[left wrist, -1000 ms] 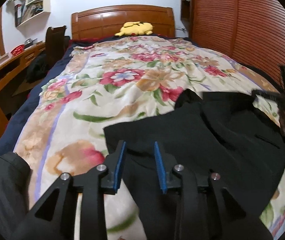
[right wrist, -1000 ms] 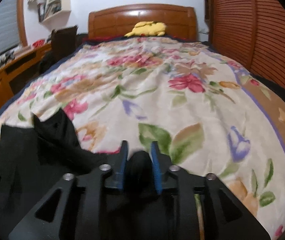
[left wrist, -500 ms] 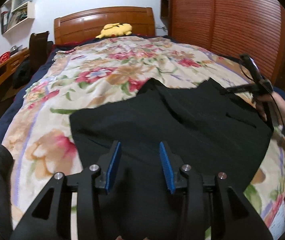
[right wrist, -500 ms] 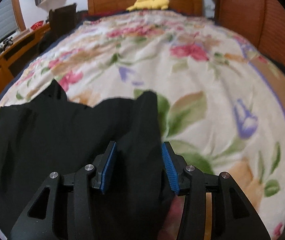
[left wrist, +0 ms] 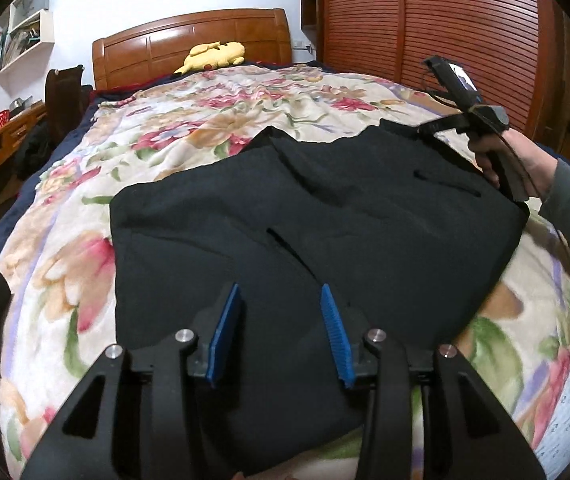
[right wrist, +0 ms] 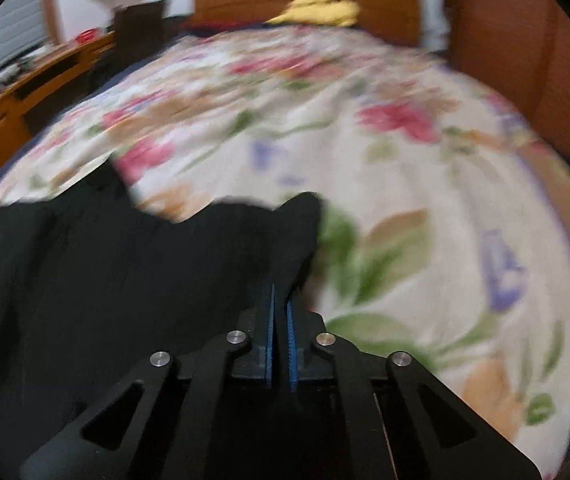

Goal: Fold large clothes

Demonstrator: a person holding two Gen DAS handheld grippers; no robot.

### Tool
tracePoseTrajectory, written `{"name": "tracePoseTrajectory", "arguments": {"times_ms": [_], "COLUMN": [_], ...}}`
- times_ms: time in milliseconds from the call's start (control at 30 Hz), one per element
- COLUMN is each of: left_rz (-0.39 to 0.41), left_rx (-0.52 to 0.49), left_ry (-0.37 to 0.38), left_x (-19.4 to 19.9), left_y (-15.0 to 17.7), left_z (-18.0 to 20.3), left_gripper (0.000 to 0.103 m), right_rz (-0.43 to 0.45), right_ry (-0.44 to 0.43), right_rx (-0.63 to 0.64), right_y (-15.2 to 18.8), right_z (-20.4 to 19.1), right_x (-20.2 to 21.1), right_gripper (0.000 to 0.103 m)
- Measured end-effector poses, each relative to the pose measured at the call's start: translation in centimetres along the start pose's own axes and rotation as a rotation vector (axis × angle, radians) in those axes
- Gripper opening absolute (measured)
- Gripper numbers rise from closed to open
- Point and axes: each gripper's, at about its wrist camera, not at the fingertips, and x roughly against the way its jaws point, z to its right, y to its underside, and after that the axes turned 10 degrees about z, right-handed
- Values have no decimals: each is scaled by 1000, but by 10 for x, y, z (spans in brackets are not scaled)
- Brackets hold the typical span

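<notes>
1. Right claw (right wrist: 280,312) has just snapped closed, pinching the black garment (left wrist: 325,216) at its far right corner.
2. Left claw (left wrist: 281,320) hangs half-spread, nothing gripped, with the garment flat on the bed (left wrist: 65,264) directly beneath and ahead.

Motion blur is smearing the whole right wrist view, softening the floral blanket (right wrist: 385,168) and the yellow plush toy (right wrist: 317,10). The black garment (left wrist: 305,216) is running under the frame's bottom edge. Shelf contents (left wrist: 21,36) are looking too small to identify.
</notes>
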Motion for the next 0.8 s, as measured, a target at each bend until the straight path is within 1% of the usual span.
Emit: {"name": "tracePoseTrajectory", "arguments": {"times_ms": [33,100,200,300,367,433,533,667,800], "left_rz": [1,15,34,32,30,30,37,44,45], "left_rx": [5,10,10,21,20,27,21,20,19], "left_ry": [3,7,8,19,16,20,24,21,21], "left_x": [1,5,12,14,16,17,20,21,21], "left_y": [0,-2,-2,0,2,1,0,-2,-2], "left_z": [-1,-3,-5,-6,-4,-3,0,3,5], "left_gripper": [42,42,44,45,46,48,50,53,54], "right_rz": [30,61,52,34,33,45,87,132,151], "right_ry": [36,87,116,154,168,203,176,118,55], "right_rx": [-19,-38,-27,-21,-35,-51,-103,-74,-35], "right_y": [-4,-10,-13,-14,-15,-15,-15,-9,9], "right_z": [3,7,8,14,22,29,44,44,34], "right_x": [2,4,-1,-8,-9,-5,12,43,78], "right_gripper": [1,0,0,0,0,0,0,0,4]}}
